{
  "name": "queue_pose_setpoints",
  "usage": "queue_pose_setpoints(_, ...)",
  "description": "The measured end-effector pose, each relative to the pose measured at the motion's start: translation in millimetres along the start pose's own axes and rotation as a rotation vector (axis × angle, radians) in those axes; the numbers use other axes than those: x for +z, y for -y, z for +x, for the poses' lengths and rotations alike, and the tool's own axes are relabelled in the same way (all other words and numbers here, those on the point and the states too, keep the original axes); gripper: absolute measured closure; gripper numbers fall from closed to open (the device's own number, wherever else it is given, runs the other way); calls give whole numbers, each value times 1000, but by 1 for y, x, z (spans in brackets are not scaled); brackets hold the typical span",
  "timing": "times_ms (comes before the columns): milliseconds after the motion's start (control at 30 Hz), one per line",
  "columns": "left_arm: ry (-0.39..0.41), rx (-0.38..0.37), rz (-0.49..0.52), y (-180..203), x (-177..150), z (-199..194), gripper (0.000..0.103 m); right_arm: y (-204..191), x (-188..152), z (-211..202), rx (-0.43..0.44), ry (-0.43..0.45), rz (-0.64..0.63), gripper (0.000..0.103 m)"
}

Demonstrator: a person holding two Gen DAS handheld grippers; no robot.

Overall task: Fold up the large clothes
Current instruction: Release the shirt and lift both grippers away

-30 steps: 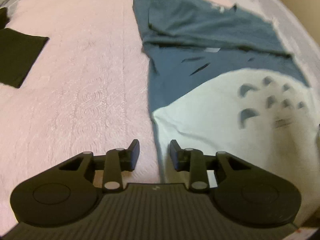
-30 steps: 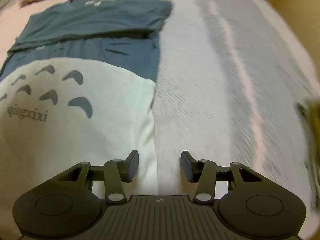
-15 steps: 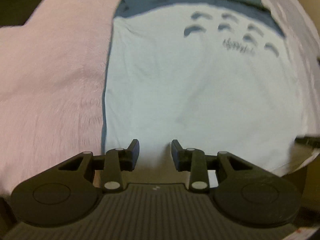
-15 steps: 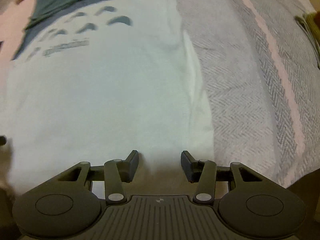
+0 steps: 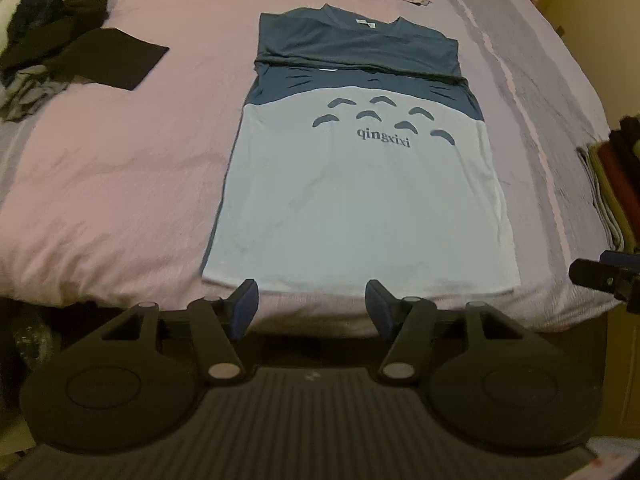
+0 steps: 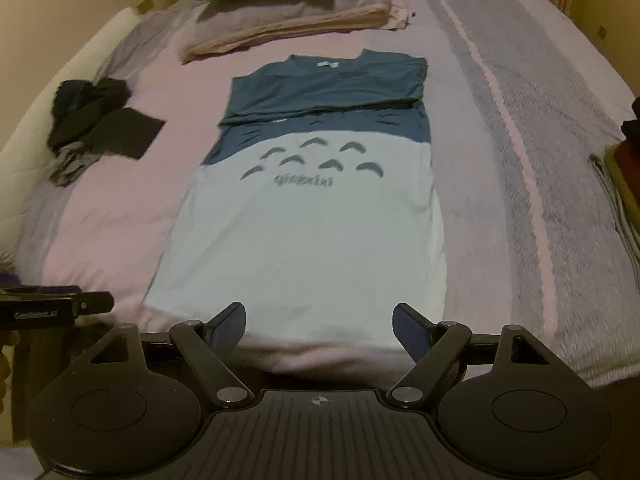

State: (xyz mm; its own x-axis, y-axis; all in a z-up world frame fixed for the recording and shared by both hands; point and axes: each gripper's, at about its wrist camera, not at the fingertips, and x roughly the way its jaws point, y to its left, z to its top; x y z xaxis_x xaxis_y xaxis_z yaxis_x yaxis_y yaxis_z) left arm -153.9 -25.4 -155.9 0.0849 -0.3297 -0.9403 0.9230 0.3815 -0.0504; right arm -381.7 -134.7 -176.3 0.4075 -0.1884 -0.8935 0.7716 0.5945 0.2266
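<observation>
T-shirt (image 5: 360, 200) lying flat on the bed (image 5: 112, 184), collar at the far end, hem at the near edge; sleeves already folded in, so the shirt forms a long rectangle. Left gripper (image 5: 312, 308) and right gripper (image 6: 320, 328) both hang just short of the hem, jaws spread wide and empty. The fabric looks like thin, soft knit: light, limp, with no stiffness of its own, and likely to sag or crease wherever it is unsupported. It should grip easily between the pads but may drag on the bedcover. Best hold, by this judgement: the two hem corners, left (image 5: 208, 276) and right (image 6: 440, 320), pinching through all layers, so the lower half can be lifted evenly toward the collar (image 5: 364, 20).
</observation>
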Motion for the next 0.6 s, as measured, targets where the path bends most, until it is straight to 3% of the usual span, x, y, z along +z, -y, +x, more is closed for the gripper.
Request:
queue_pose_setpoints(100, 29, 21, 29, 8, -12, -28, 38, -8, -15, -18, 1, 0, -21, 25)
queue_pose_setpoints(300, 63, 24, 64, 20, -22, -64, 38, -13, -25, -30, -26, 10, -40, 25)
queue_pose_setpoints(600, 69, 29, 94, 26, -32, -78, 38, -22, -36, -36, -22, 9, -69, 25)
